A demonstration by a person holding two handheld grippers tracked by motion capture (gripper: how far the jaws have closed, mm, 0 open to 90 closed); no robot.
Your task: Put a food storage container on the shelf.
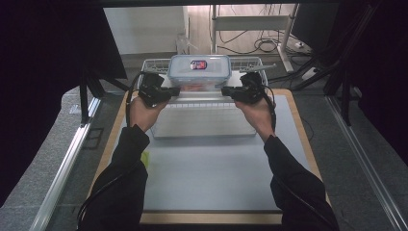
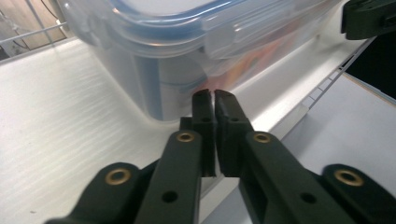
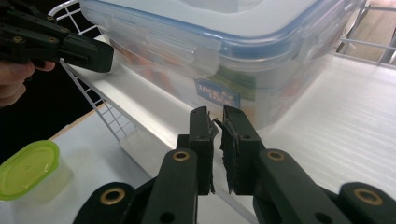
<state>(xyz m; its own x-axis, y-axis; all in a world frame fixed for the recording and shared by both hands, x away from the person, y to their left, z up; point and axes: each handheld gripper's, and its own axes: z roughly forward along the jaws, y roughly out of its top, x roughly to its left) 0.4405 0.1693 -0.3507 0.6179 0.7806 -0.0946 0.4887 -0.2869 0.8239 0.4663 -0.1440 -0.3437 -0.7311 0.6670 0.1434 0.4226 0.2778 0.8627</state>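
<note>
A clear plastic box point(image 1: 199, 72) with a blue-rimmed snap lid stands in a white wire basket point(image 1: 153, 64) at the far middle of the table. My left gripper point(image 1: 176, 90) is at the box's left near corner, jaws shut with nothing between them. My right gripper point(image 1: 224, 91) mirrors it at the right near corner, also shut and empty. In the left gripper view the jaw tips point(image 2: 214, 95) point at the box wall point(image 2: 154, 70), very close to it. In the right gripper view the tips point(image 3: 215, 114) sit just short of the box point(image 3: 224, 51), near its blue label.
A white ribbed liner point(image 1: 202, 120) lies in the basket and runs out toward me over the grey mat point(image 1: 216, 178). A small tub with a green lid point(image 3: 28, 170) sits on the mat at the left point(image 1: 144, 158). Dark curtains flank the table.
</note>
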